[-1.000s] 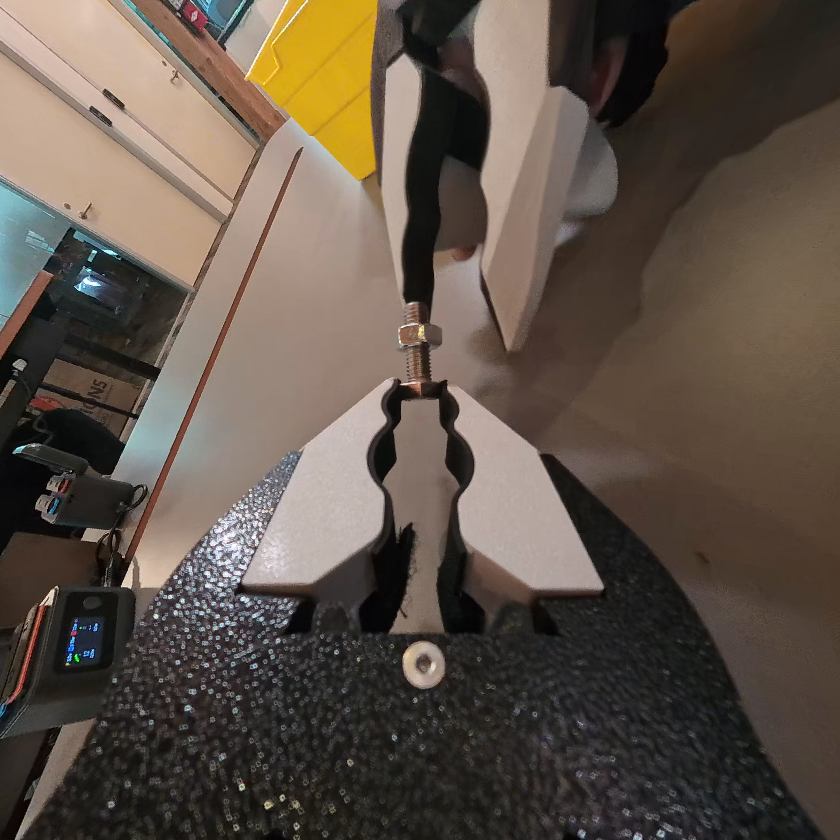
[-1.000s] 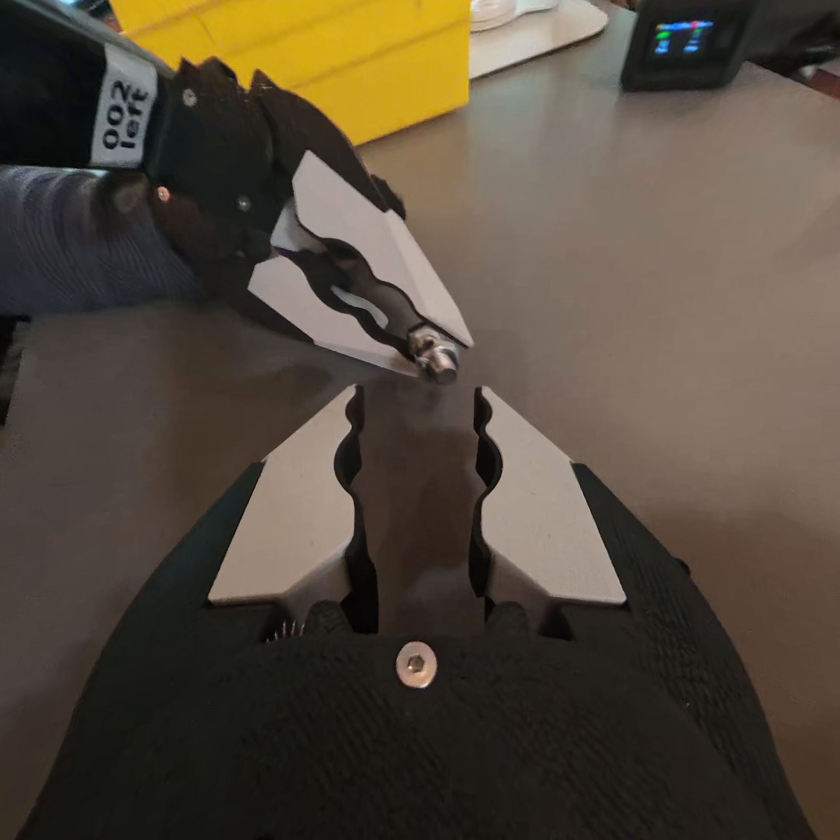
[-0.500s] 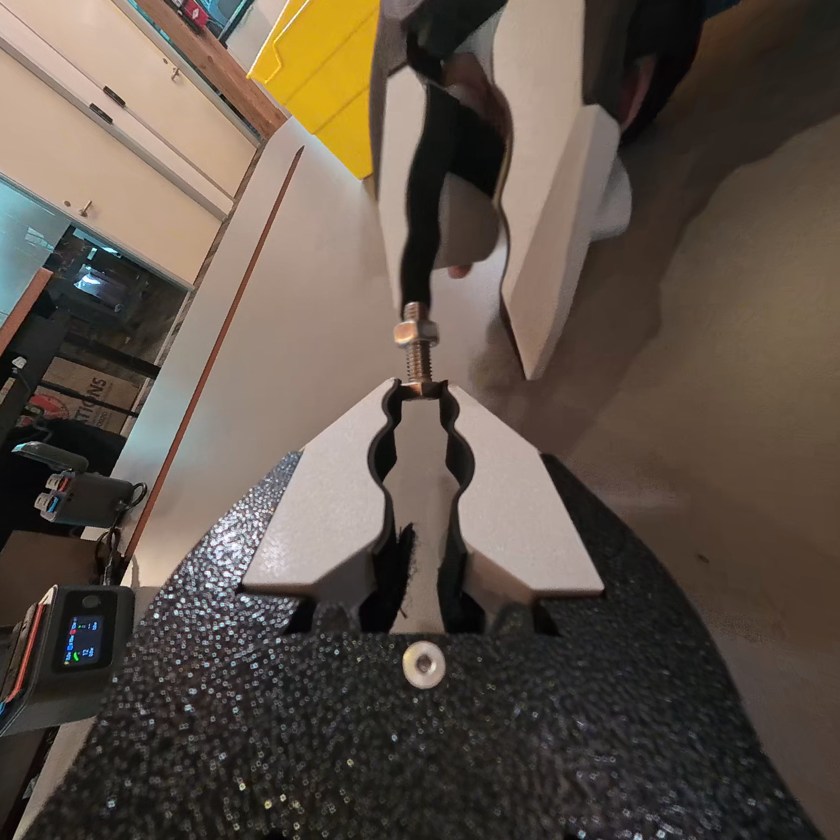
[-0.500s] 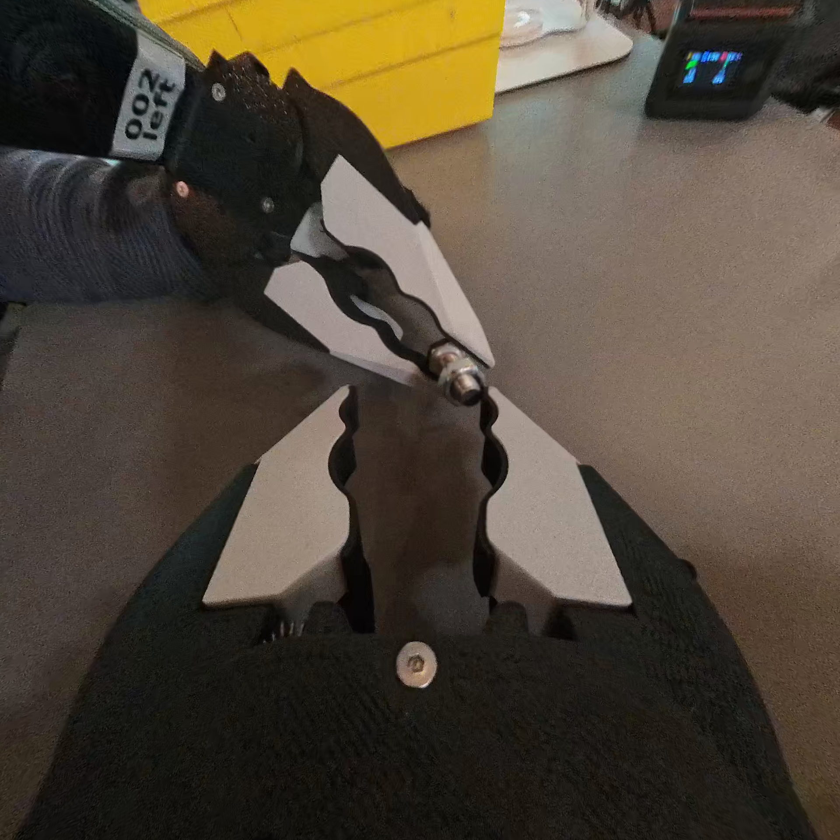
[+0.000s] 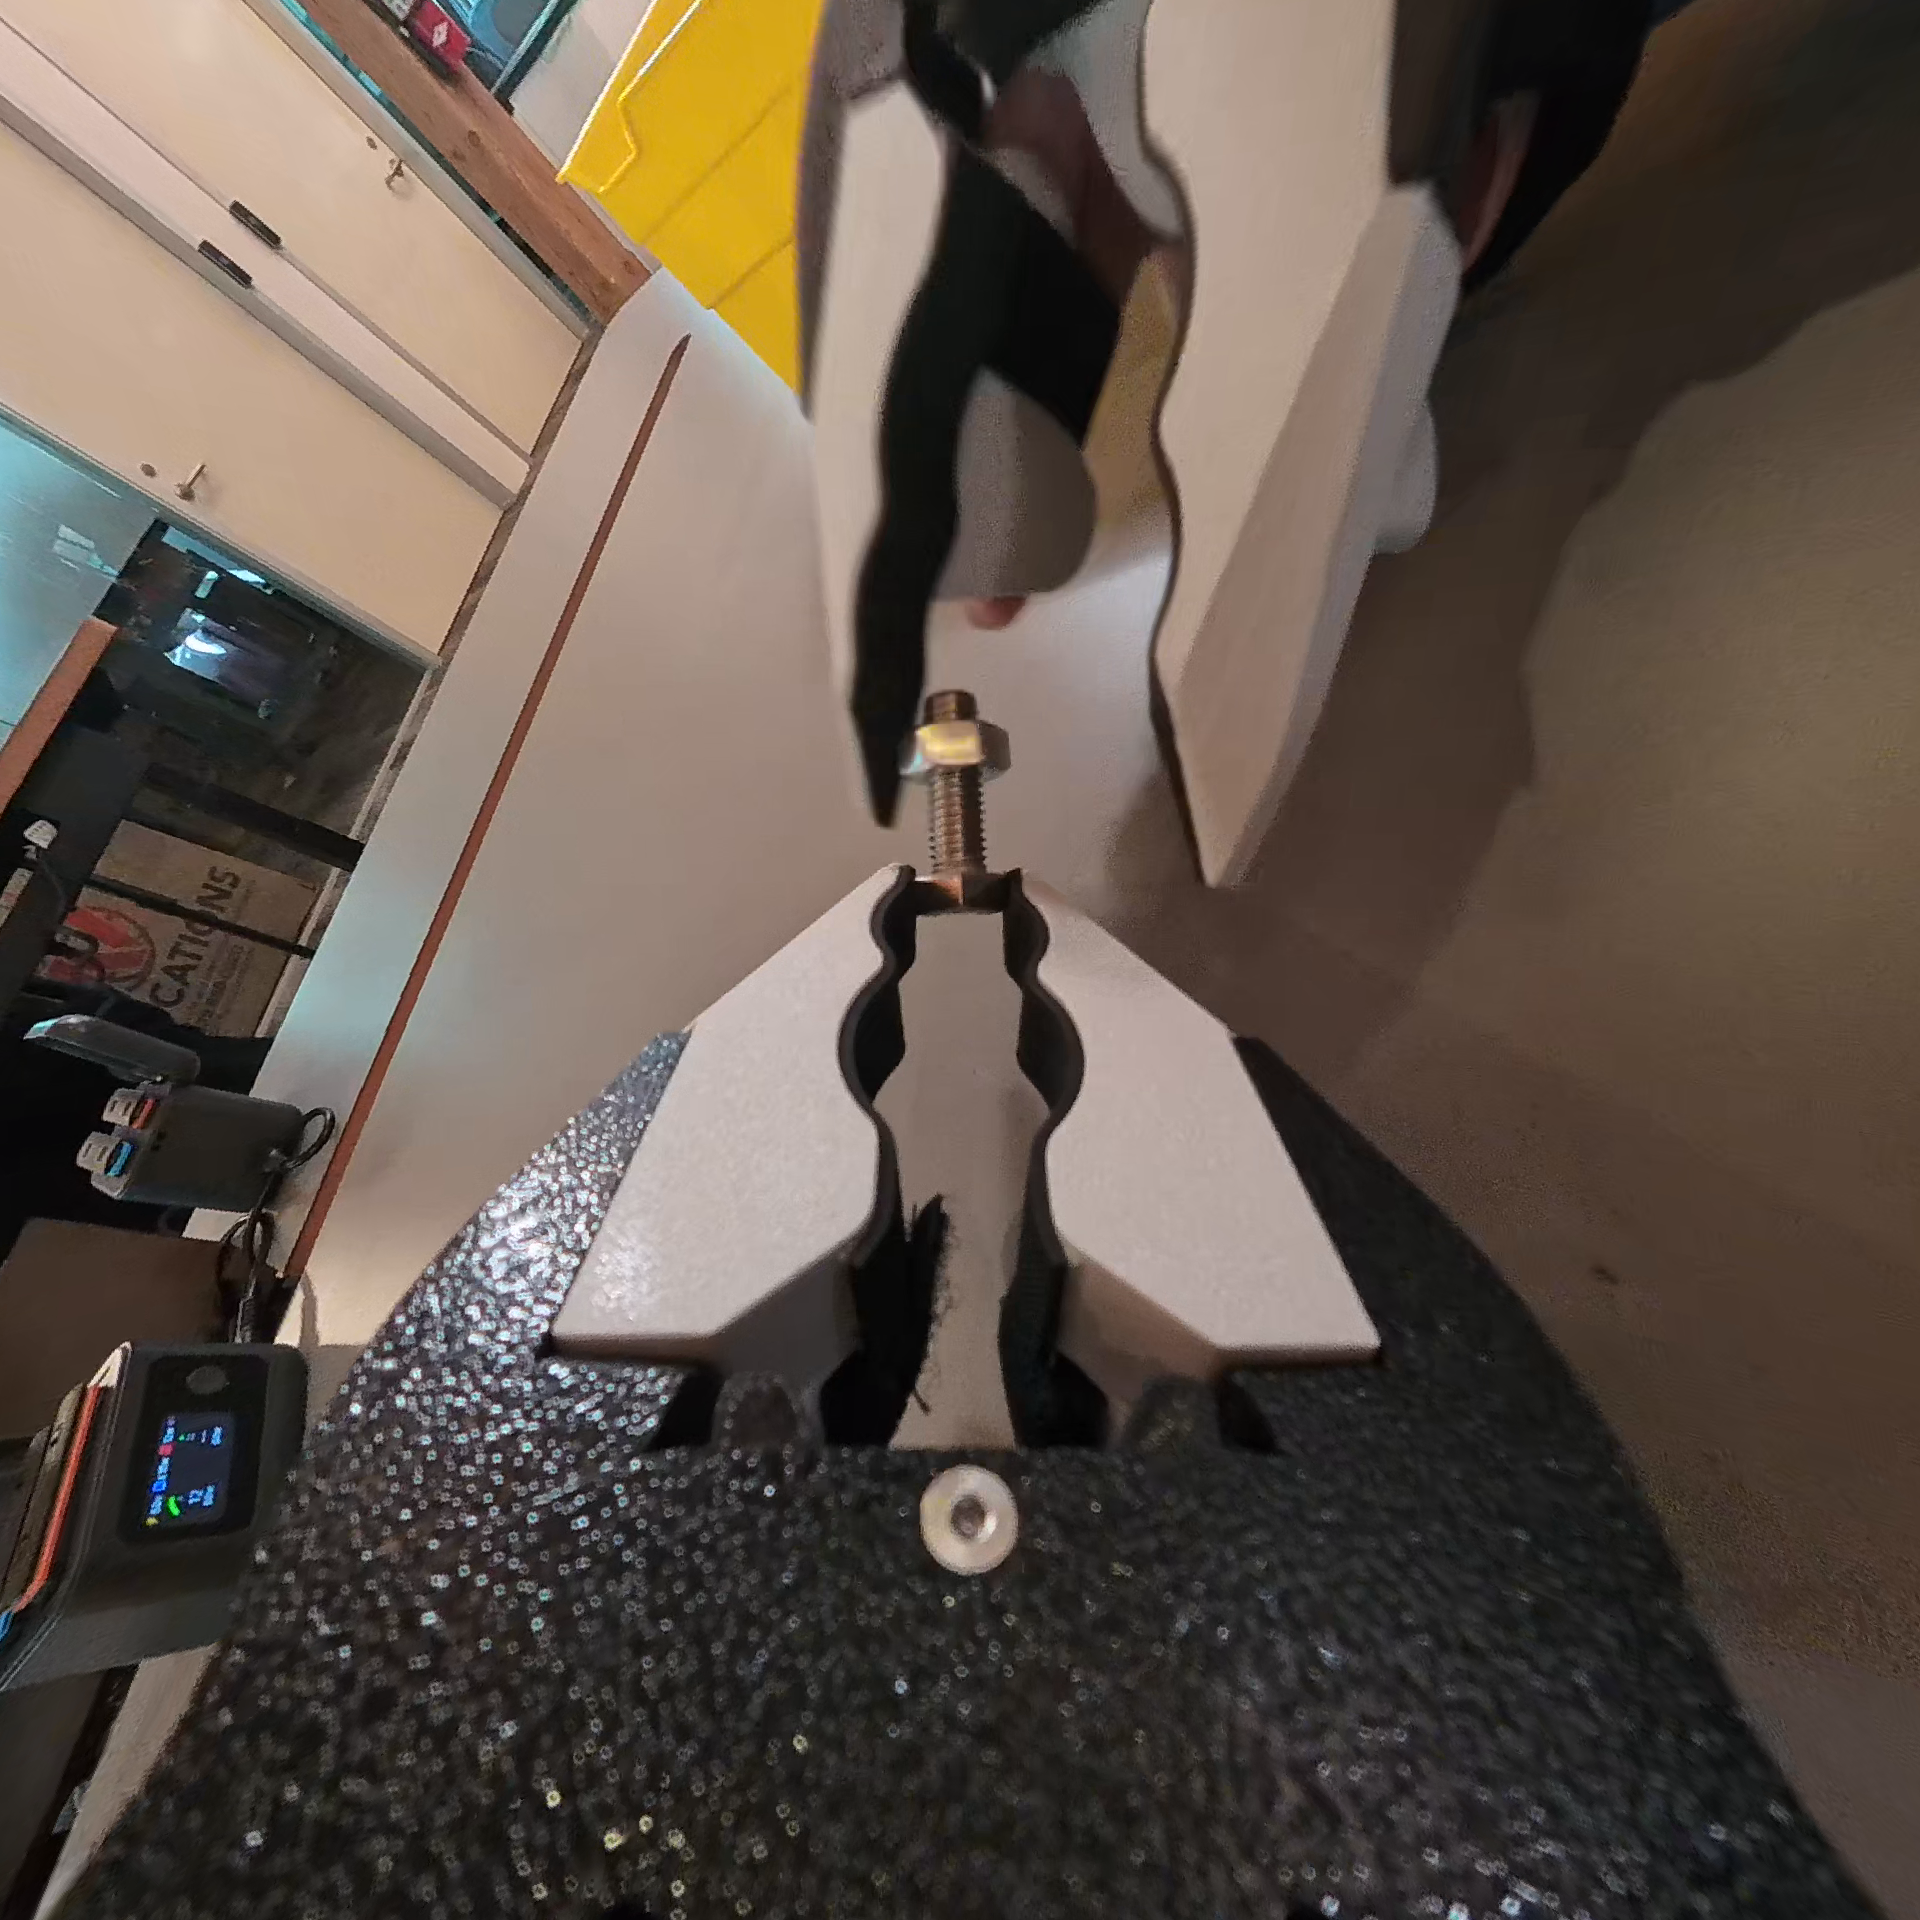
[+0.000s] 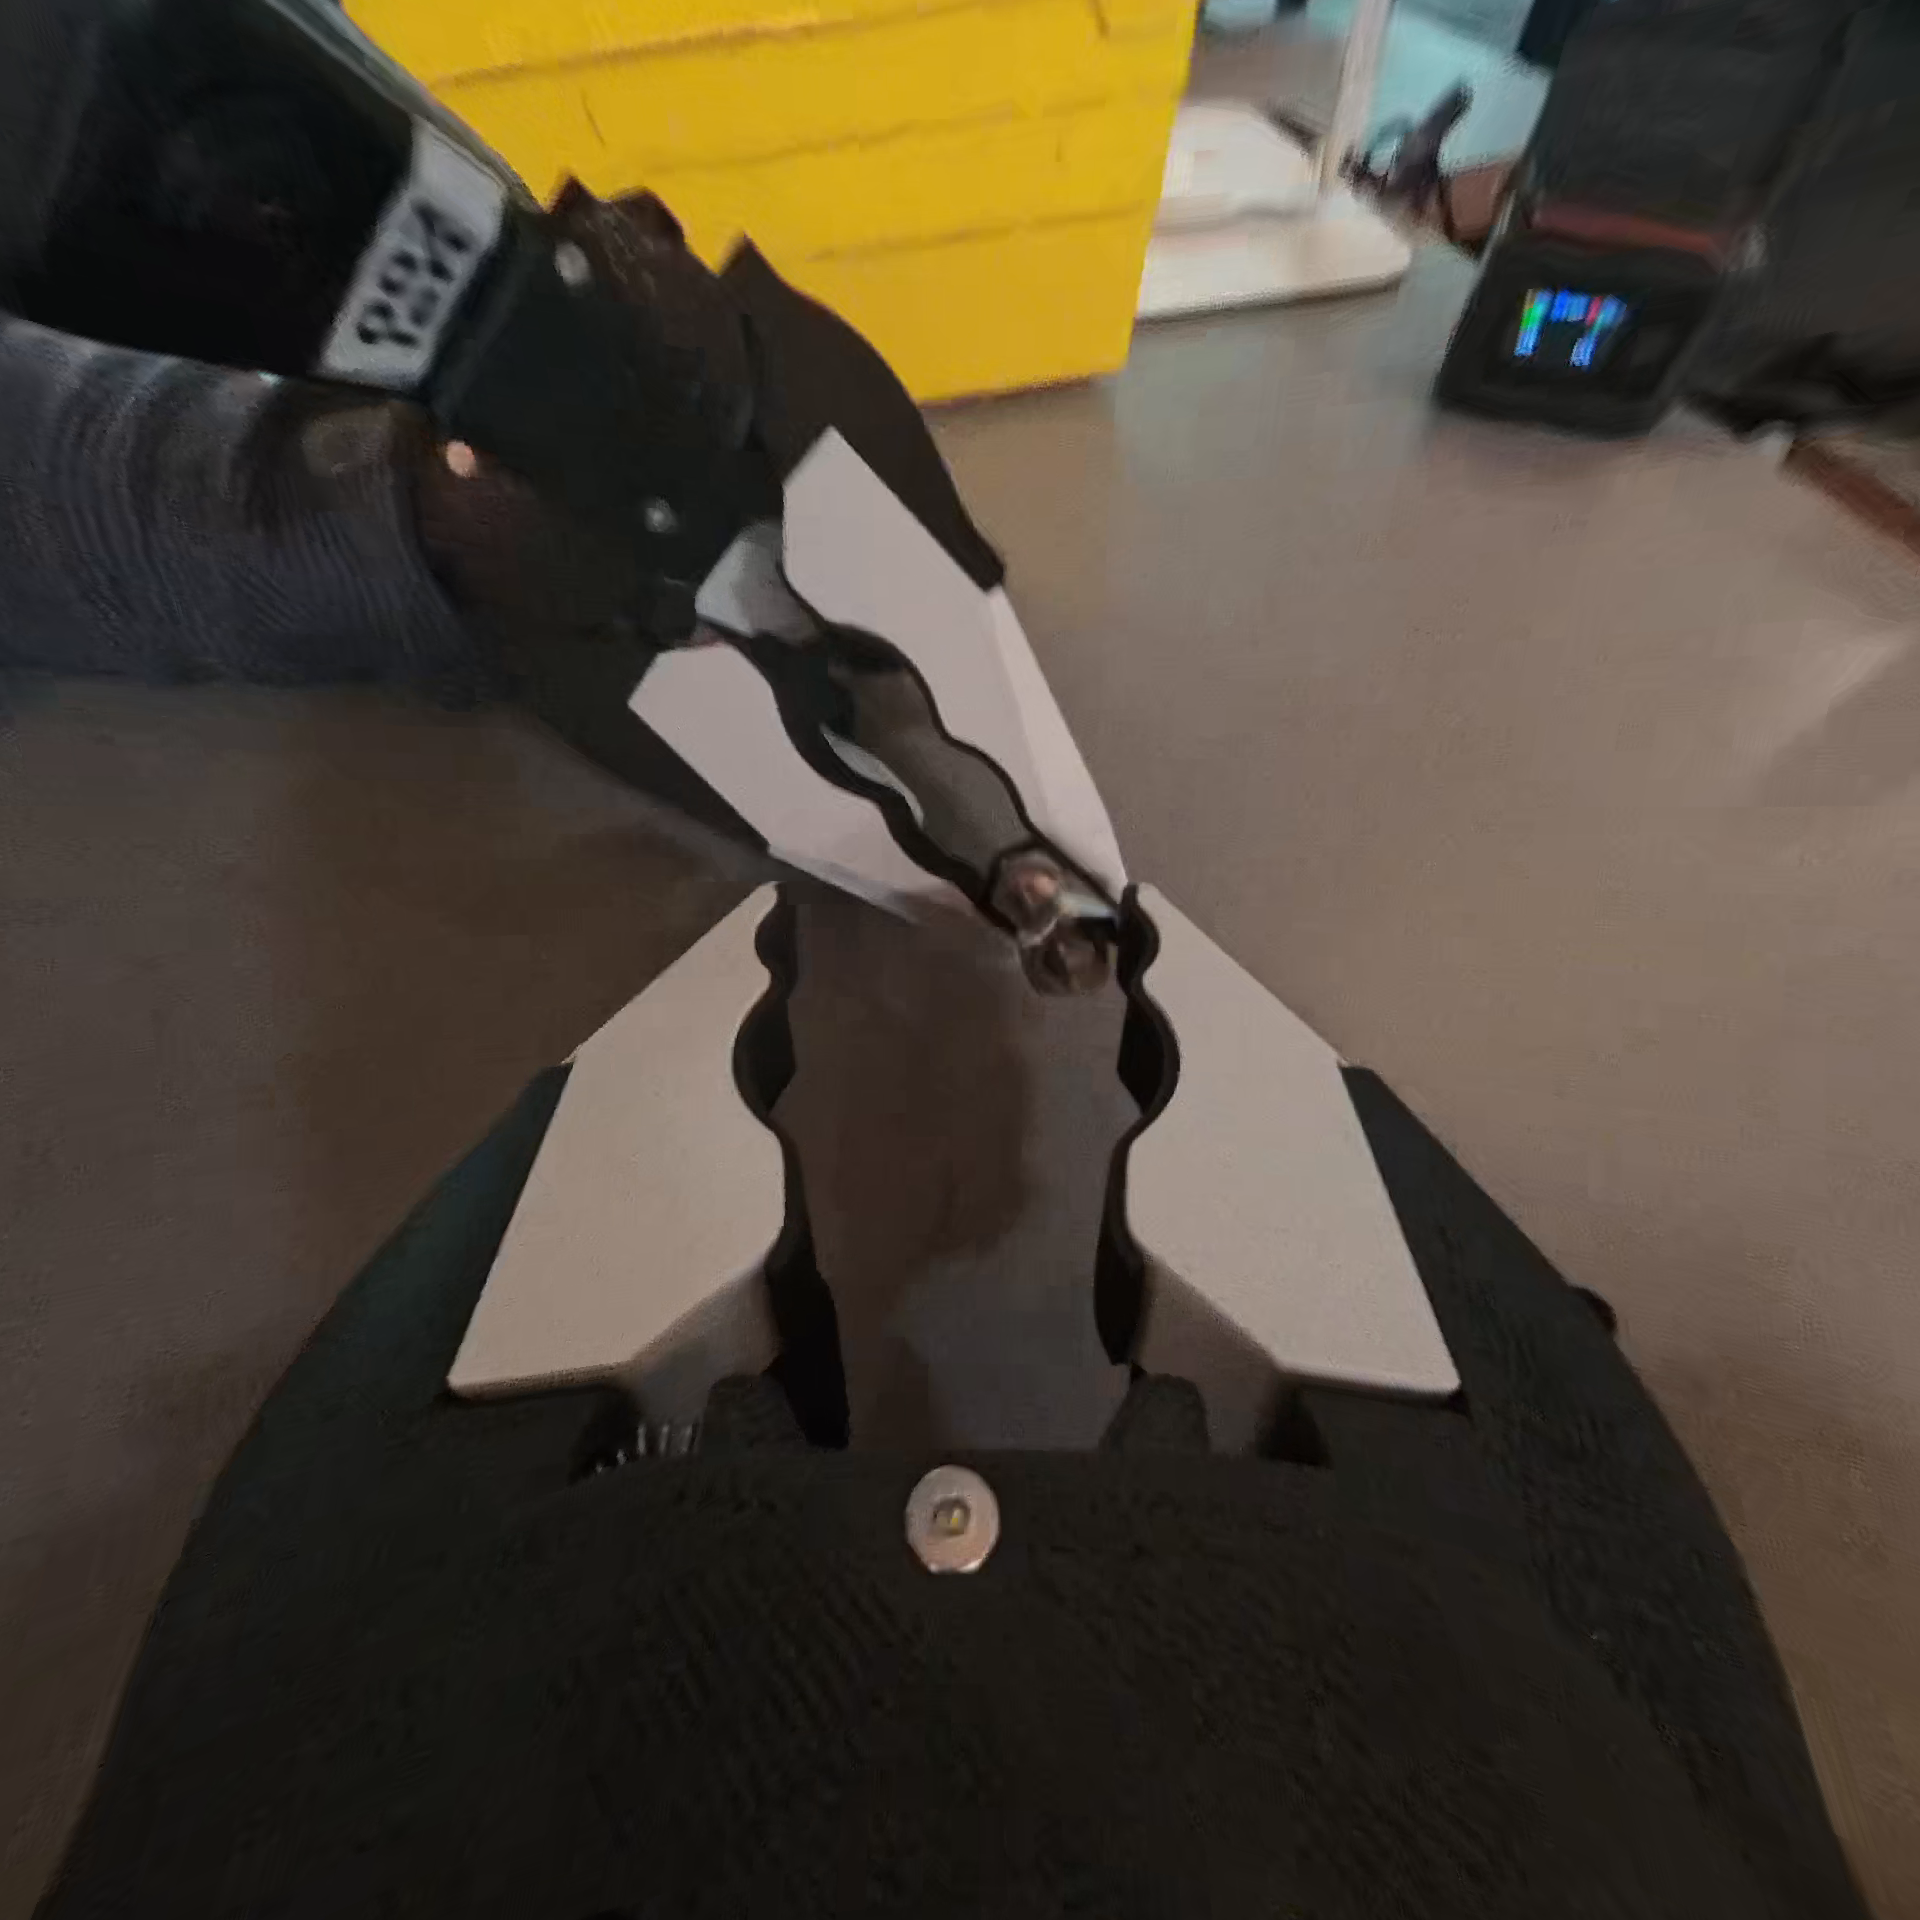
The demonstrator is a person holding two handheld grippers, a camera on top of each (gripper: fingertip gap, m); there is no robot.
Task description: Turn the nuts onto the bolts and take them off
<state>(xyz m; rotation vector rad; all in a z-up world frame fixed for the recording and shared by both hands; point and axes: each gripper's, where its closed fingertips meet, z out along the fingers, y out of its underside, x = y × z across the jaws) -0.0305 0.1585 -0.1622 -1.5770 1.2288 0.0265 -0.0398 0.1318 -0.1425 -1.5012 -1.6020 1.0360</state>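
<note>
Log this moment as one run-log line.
left hand-held gripper: shut on bolt head | hex nut: near bolt's free end | right hand-held gripper: open, straddling nut, not clamped | step: grasp nut

Grey tabletop [image 6: 1455, 831], yellow bin [image 6: 831, 156] behind, cream cabinets [image 5: 208, 343] along the wall.

We see a grey-brown table [image 6: 1455, 831] with a yellow bin [image 6: 831, 187] at its far edge; right of the bin lie a white tray [image 6: 1268, 239] and a black device [image 6: 1590, 322] with a lit screen
</note>
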